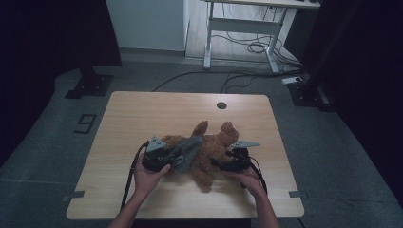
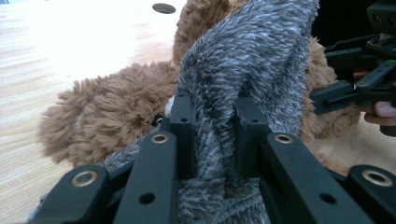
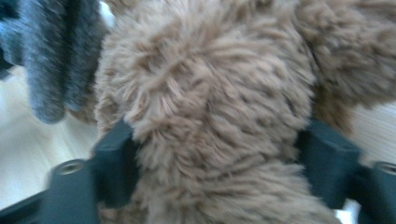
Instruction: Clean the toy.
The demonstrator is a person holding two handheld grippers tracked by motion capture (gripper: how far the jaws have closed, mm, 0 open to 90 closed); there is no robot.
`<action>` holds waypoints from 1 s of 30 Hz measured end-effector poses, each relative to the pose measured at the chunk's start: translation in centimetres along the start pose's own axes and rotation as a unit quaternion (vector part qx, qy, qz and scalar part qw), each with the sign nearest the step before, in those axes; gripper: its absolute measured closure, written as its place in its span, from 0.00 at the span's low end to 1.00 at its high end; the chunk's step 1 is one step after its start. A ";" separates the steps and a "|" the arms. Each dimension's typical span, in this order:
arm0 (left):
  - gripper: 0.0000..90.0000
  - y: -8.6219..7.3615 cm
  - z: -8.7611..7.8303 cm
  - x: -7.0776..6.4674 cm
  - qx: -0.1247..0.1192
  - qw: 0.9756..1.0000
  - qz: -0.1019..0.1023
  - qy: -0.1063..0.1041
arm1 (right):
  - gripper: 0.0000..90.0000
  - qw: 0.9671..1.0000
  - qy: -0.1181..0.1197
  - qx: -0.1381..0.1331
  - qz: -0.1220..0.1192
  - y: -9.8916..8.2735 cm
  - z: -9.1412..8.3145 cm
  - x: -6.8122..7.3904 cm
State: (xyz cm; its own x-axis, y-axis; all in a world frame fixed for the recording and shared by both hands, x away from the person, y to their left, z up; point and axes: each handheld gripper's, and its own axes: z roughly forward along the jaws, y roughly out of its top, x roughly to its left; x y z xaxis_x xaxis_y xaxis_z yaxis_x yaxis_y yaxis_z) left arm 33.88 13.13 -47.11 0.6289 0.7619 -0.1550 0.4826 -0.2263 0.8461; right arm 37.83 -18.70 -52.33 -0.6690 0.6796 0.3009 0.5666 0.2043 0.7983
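A brown plush teddy bear (image 1: 216, 145) lies in the middle of the wooden table (image 1: 142, 118). A grey fuzzy cloth (image 1: 187, 153) drapes over its left side. My left gripper (image 2: 215, 114) is shut on a fold of that grey cloth (image 2: 243, 60), pinched between its pads, beside the bear's brown fur (image 2: 112, 107). In the high view the left gripper (image 1: 177, 159) reaches in from the left. My right gripper (image 3: 217, 158) has one jaw on each side of a thick part of the bear (image 3: 210, 93), and the fur bulges above the pads. From the right it meets the bear as the right gripper (image 1: 215, 164).
A round cable hole (image 1: 221, 105) sits near the table's far edge. Beyond the table stand a white desk frame (image 1: 244, 26), loose floor cables (image 1: 247, 47) and black stand bases (image 1: 89, 85). Bare tabletop stretches left of the bear and behind it.
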 end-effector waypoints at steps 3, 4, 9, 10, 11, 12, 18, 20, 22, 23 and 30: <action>0.81 -0.1 0.0 -0.3 -0.001 1.000 0.011 0.008 | 0.45 1.000 -0.014 -0.005 -0.013 -0.4 -0.1 0.5; 0.81 0.0 0.1 -0.2 -0.003 1.000 0.010 0.009 | 0.49 1.000 -0.021 -0.011 -0.018 -0.5 -0.1 0.6; 0.81 1.5 1.3 0.6 0.000 1.000 0.002 0.013 | 0.59 0.998 -0.039 -0.039 -0.021 -0.5 0.2 0.4; 0.81 2.0 1.4 0.8 0.003 1.000 -0.002 0.012 | 0.60 0.998 -0.044 -0.046 -0.018 -0.2 0.4 0.1; 0.81 2.5 1.5 1.0 0.004 1.000 -0.009 0.012 | 0.60 0.998 -0.048 -0.050 -0.015 0.0 0.5 0.0; 0.81 3.1 1.4 1.1 0.003 1.000 -0.018 0.007 | 0.61 0.997 -0.050 -0.053 -0.014 0.1 0.7 -0.1; 0.81 5.8 2.1 -1.8 -0.008 1.000 0.015 -0.012 | 0.58 0.996 -0.041 -0.073 -0.012 -0.4 0.7 -0.2; 0.81 6.5 3.5 -3.6 0.000 0.999 0.028 -0.025 | 0.57 0.996 -0.038 -0.077 -0.017 -0.5 0.6 -0.1; 0.81 7.1 5.3 -5.3 0.015 0.998 0.038 -0.038 | 0.56 0.996 -0.038 -0.077 -0.017 -0.6 0.6 0.0; 0.81 7.3 6.3 -6.2 0.023 0.998 0.040 -0.046 | 0.55 0.996 -0.037 -0.079 -0.021 -0.7 0.5 0.1; 0.81 6.6 9.7 -8.2 0.057 0.996 0.070 -0.010 | 0.55 0.995 -0.038 -0.087 -0.023 -1.5 0.2 0.4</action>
State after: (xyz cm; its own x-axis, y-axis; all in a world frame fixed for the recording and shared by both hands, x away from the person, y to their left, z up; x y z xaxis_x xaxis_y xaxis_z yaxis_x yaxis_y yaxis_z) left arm 37.80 -0.47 -45.23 0.7060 0.7065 -0.0501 0.4544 -0.3976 0.7971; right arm 36.86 -18.58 -53.53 -0.6501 0.7252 0.2268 0.4398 0.1157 0.8906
